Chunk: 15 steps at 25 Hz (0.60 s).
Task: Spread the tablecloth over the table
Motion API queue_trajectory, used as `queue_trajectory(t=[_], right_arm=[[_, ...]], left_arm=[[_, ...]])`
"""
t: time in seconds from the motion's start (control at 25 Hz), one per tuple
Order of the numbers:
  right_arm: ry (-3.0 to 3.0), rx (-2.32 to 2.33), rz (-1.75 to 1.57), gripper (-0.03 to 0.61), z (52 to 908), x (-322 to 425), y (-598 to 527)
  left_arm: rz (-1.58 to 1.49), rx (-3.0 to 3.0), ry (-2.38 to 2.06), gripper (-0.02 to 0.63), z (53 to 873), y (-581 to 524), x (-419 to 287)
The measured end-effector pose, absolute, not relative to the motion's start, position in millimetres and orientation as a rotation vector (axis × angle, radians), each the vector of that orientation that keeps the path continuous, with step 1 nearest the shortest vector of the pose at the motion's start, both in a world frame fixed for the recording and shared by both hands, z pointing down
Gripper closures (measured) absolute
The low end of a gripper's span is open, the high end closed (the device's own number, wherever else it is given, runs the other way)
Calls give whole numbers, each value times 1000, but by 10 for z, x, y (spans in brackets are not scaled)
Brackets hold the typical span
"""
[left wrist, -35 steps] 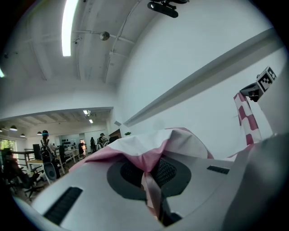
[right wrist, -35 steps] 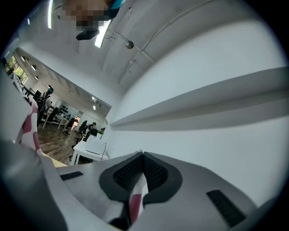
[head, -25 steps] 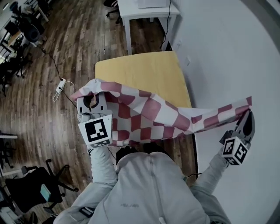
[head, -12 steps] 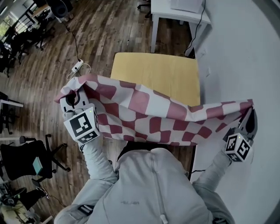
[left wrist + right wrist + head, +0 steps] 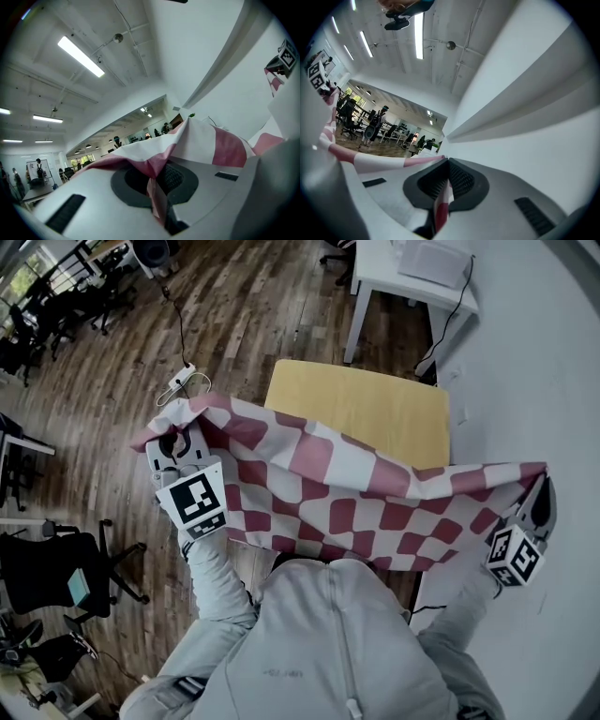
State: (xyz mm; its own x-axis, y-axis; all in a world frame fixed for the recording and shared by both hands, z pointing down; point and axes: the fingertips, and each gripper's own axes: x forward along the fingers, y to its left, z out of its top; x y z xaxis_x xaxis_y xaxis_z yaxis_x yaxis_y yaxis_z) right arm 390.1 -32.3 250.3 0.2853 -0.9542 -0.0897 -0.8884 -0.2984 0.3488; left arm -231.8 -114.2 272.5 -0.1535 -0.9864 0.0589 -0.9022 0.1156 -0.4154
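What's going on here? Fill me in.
A person is spreading a red-and-white checked tablecloth. The left hand-held gripper and right hand-held gripper are each shut on one end, holding it stretched in the air at the near end of the yellow table. The tabletop beyond it is bare; the cloth isn't laid down yet.

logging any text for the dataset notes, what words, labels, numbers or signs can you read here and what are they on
No text reads clearly.
Small print on the chest of the person's sweatshirt: too small and blurred to read.
The left marker cube on the left hand-held gripper and the right marker cube on the right hand-held gripper: black-and-white square patterns, no letters.
The tablecloth: checks only.
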Motion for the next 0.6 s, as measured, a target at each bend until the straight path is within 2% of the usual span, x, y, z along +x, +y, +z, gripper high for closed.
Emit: queue_trajectory(t=[0.6], right_arm=[[-1683, 2296, -428, 558, 2585, 3663, -648]], left_arm=[[-575, -1982, 2059, 584, 2917, -1629, -2176]])
